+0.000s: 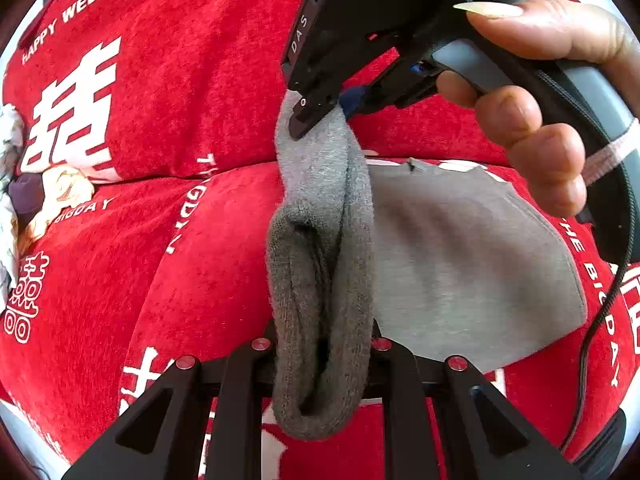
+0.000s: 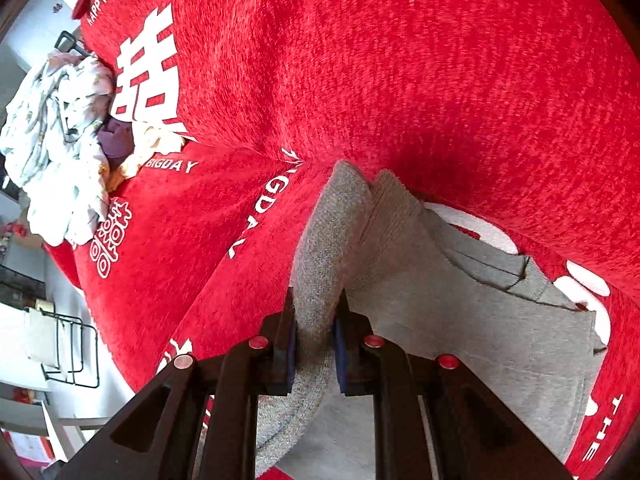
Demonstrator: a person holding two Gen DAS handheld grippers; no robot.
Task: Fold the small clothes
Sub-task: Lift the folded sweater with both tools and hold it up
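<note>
One clothes pile (image 2: 60,136), red cover (image 2: 400,80), grey garment (image 2: 460,320)

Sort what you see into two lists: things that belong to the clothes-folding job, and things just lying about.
Part of the job:
grey garment
left gripper, shut on the garment
right gripper, shut on the garment
hand working the right gripper

Just lying about:
crumpled pale cloth
purple cloth
red cover underneath
wire rack
</note>
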